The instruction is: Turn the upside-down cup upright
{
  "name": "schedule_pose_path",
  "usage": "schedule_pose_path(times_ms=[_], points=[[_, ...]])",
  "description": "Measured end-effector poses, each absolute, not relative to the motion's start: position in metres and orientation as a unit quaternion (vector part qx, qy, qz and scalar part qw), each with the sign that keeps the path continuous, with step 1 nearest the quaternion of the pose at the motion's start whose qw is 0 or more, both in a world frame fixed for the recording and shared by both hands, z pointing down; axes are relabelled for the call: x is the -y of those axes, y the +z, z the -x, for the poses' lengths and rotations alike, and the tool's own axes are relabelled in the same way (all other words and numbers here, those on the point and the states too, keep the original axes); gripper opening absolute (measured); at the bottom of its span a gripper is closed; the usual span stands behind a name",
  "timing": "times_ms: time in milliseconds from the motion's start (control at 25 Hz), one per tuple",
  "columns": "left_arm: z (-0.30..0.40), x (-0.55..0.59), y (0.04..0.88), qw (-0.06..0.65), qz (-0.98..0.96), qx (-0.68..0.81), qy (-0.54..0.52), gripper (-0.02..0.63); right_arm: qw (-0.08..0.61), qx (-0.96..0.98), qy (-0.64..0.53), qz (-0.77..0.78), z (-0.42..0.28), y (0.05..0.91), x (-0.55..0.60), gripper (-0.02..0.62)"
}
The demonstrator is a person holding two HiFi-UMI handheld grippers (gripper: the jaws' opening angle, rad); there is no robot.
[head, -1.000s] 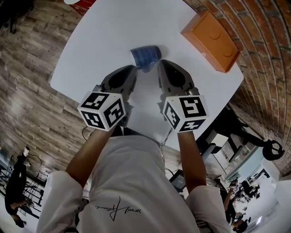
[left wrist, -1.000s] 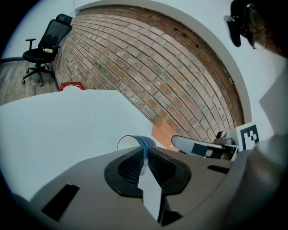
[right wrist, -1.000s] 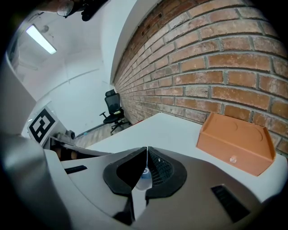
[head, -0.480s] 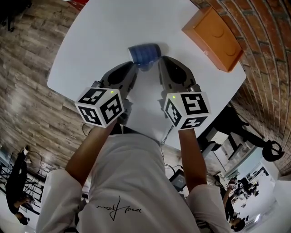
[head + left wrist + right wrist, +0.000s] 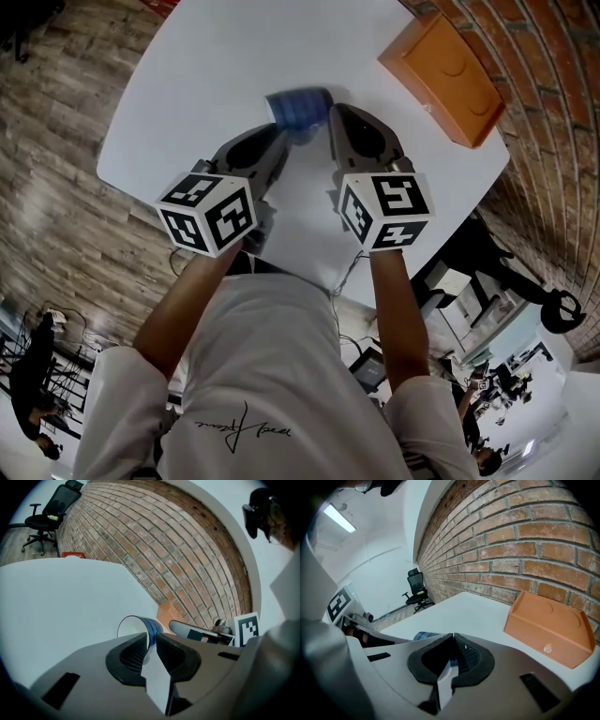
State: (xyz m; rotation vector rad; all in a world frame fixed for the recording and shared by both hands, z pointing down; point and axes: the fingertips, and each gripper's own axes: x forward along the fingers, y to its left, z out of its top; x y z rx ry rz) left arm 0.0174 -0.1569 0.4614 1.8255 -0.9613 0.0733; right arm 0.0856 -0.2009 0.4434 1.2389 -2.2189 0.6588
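Left tool [image 5: 151,638]: clenched to a narrow slit on the cup wall at the rim. One pad is inside the white mouth and the other is on the blue outside.
Right tool [image 5: 453,635]: pads pressed together at the tips, and I can make out nothing gripped. It sits just beside the cup; I cannot tell whether it touches.
Cup [image 5: 298,106]: upper centre of the head view, at the tips of both tools. It is tipped roughly sideways over the white counter [image 5: 216,66]. I cannot tell whether it rests on the counter.
Handling (judged): looks light, stiff, thin-walled and smooth. A one-sided rim pinch may let it swing or slip as it turns.
Best hold (judged): the rim wall as now, pinched deep, or across the body.
Orange box [image 5: 441,80]: upper right, well apart from the cup.
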Motion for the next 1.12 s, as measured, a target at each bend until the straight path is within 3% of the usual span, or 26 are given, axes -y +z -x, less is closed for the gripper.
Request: schedule_pose_path(times_ms=[1120], points=[[-0.020, 0.159, 0.463, 0.498, -0.782, 0.372, 0.050, 0.038, 0.267, 0.806, 0.254, -0.463, -0.092, 0.466, 0.211, 0.021]])
